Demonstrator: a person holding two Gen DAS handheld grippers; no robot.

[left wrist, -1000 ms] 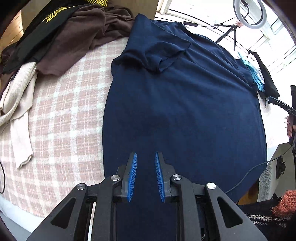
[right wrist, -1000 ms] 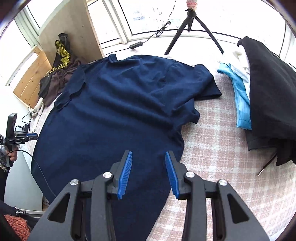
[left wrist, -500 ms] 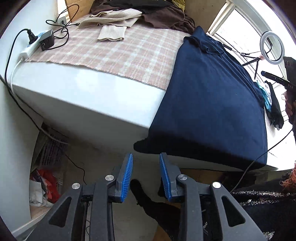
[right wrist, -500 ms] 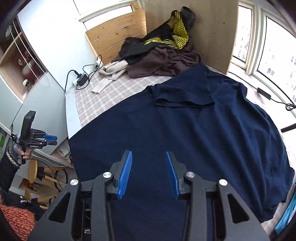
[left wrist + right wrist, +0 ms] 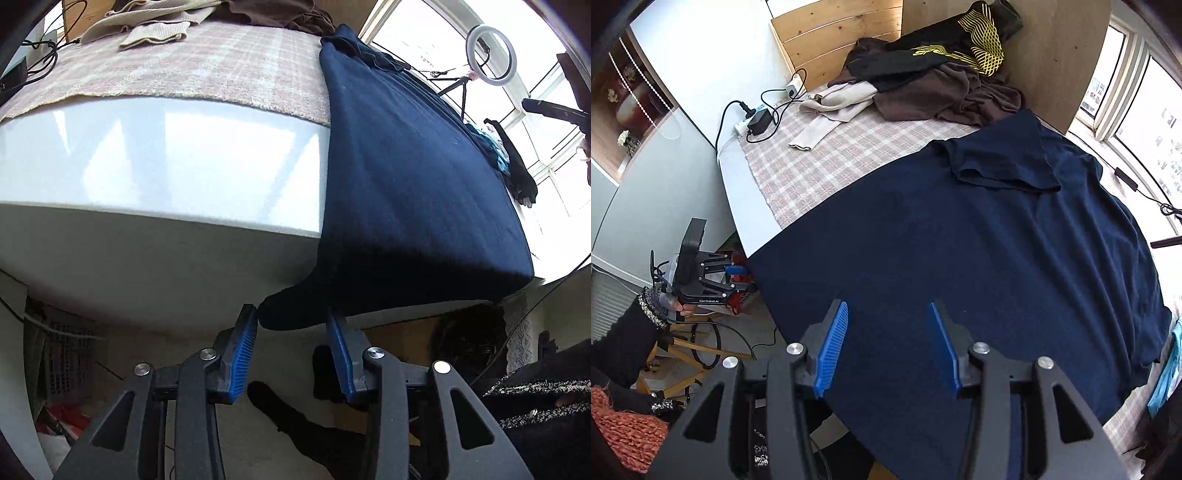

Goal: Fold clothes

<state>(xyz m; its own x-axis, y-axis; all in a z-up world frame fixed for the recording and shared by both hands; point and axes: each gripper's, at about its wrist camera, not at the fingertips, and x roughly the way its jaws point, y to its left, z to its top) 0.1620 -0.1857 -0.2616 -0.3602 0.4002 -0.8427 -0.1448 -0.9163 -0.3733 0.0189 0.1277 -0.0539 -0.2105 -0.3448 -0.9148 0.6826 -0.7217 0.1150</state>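
Navy shirt (image 5: 979, 258) drapes smooth over checked woven cloth (image 5: 827, 162); both grippers' ribbed blue fingers (image 5: 243, 354) gape apart.

A navy shirt (image 5: 979, 266) lies spread flat over the checked cloth (image 5: 827, 162) on the tabletop, one sleeve folded inward. The right gripper (image 5: 886, 347) hovers above its near part, jaws apart (nothing between them). The left gripper (image 5: 735, 277) sits by the shirt's hanging corner.

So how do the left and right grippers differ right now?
The left gripper sits below the table edge, its fingers bracketing the hanging corner of the navy blue T-shirt. The right gripper hovers above the shirt's flat body, gripping nothing. Both are open, with blue ribbed pads.
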